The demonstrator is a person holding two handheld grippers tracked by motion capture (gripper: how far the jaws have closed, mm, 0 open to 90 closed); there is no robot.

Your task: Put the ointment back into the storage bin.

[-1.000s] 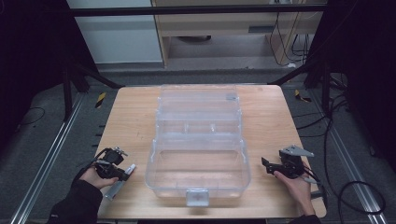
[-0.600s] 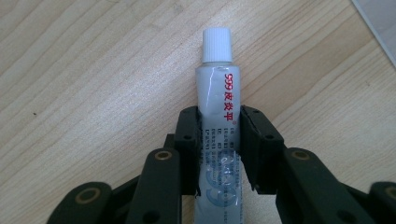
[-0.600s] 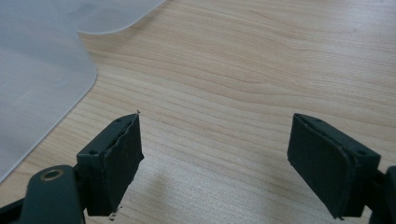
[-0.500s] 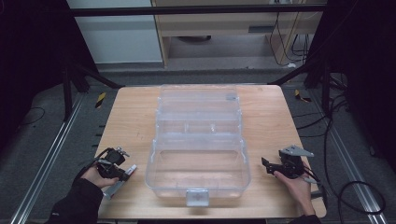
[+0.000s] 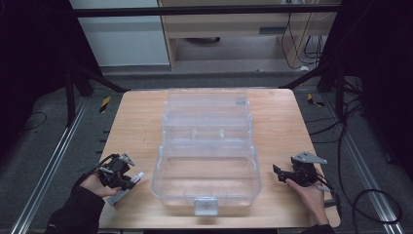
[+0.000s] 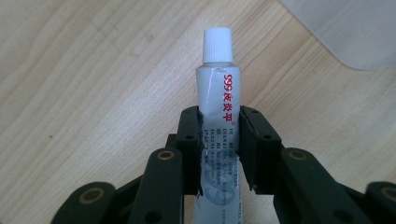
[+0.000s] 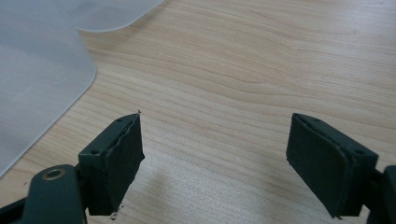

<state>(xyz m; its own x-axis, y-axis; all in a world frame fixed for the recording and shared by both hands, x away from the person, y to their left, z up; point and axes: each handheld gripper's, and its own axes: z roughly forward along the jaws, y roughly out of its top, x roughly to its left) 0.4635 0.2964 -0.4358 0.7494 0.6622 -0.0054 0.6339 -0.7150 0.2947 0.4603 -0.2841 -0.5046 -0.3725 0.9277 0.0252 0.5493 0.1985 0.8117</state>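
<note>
Lower left of the high view: left gripper (image 6: 218,140) clamped on a small white squeeze tube with red print (image 6: 218,93), cap pointing toward the clear plastic tiered box (image 5: 209,161) just to its right on the wooden tabletop (image 5: 136,122); right gripper (image 7: 215,158) gaping, empty.

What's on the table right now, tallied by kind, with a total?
Clear plastic box, lid open: 1
White-capped tube, clamped in the left tool: 1
Hand-held tools, counting the right tool with its jaws apart: 2
Total: 4
</note>
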